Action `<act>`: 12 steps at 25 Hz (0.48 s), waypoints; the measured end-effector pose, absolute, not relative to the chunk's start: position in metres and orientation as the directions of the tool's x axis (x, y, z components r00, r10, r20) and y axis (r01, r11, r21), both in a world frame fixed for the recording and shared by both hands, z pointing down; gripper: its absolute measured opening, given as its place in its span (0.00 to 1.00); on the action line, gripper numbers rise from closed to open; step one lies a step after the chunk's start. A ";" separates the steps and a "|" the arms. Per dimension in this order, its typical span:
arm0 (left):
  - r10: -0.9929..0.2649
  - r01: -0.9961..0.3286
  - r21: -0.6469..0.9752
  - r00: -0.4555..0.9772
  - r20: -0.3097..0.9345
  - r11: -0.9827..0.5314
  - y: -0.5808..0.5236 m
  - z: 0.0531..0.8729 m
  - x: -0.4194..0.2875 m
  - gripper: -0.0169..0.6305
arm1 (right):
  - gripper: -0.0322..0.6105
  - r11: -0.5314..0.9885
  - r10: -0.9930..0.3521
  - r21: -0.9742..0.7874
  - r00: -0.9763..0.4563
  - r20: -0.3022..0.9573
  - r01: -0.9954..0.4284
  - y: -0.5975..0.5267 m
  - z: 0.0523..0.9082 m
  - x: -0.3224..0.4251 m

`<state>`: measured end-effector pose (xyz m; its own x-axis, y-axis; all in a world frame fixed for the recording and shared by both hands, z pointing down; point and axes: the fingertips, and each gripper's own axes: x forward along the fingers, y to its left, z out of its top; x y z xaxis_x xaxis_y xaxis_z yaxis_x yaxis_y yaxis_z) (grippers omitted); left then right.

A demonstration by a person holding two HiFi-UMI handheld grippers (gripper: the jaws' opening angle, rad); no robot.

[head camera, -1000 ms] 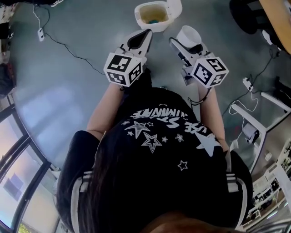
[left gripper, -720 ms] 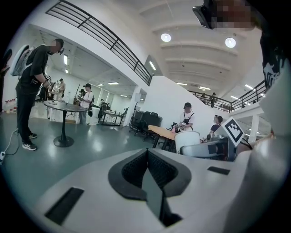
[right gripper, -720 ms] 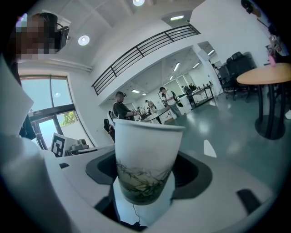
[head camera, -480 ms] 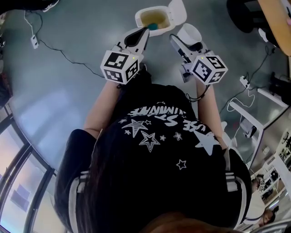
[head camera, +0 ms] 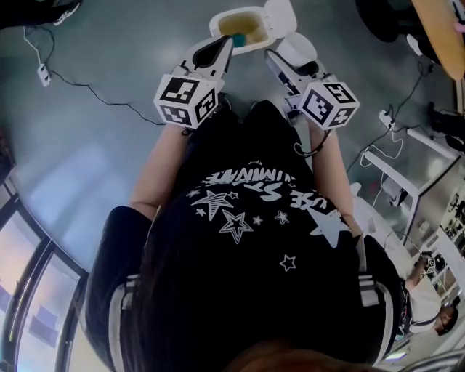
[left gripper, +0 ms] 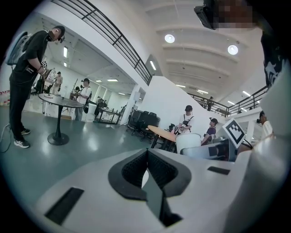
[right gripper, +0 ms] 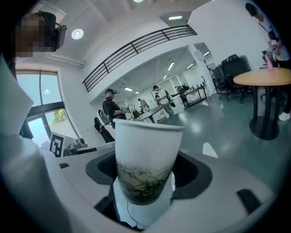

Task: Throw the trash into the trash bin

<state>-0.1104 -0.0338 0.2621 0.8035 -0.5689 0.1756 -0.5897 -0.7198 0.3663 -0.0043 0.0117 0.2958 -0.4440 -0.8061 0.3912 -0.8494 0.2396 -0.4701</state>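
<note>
Looking down in the head view, the small white plastic trash bin [head camera: 219, 22], lid flipped open, sits on the grey floor [head camera: 102, 87]. The left gripper [head camera: 227, 42] reaches its near rim, and the right gripper [head camera: 282, 59] carries the white paper cup with a green leaf print [head camera: 300, 48] just beside the bin. Left gripper view: jaws pressed together, nothing between them; right gripper view: jaws clamped on the upright cup's lower body.

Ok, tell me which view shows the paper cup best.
The right gripper view: the paper cup fills the centre, upright between the jaws, its leaf print plain. The head view shows only its white top from above, near the trash bin. The left gripper view shows it small, at the right.
</note>
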 end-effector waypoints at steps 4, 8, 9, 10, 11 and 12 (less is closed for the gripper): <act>-0.578 -0.603 0.368 0.794 0.188 -0.708 -0.044 0.267 -0.105 0.04 | 0.56 0.243 -0.802 -0.480 -0.453 0.389 -0.843 0.001 0.300 0.003; -0.599 -0.628 0.358 0.775 0.203 -0.691 -0.055 0.269 -0.098 0.04 | 0.56 0.256 -0.788 -0.494 -0.475 0.391 -0.831 -0.014 0.311 0.012; -0.605 -0.635 0.355 0.769 0.207 -0.686 -0.059 0.270 -0.094 0.04 | 0.56 0.259 -0.789 -0.492 -0.476 0.389 -0.831 -0.021 0.313 0.016; -0.610 -0.642 0.352 0.763 0.212 -0.681 -0.065 0.272 -0.089 0.04 | 0.56 0.264 -0.790 -0.487 -0.476 0.387 -0.833 -0.028 0.315 0.022; -0.615 -0.649 0.350 0.757 0.219 -0.675 -0.071 0.273 -0.084 0.04 | 0.56 0.273 -0.789 -0.481 -0.480 0.384 -0.833 -0.036 0.317 0.026; -0.620 -0.656 0.347 0.752 0.224 -0.670 -0.077 0.274 -0.078 0.04 | 0.56 0.286 -0.785 -0.477 -0.489 0.381 -0.831 -0.044 0.317 0.030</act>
<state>-0.0782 -0.0771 0.2739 0.7518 -0.6202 0.2240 -0.6562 -0.6703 0.3467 0.0299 -0.0442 0.3172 -0.4887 -0.7850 0.3809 -0.8312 0.2861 -0.4767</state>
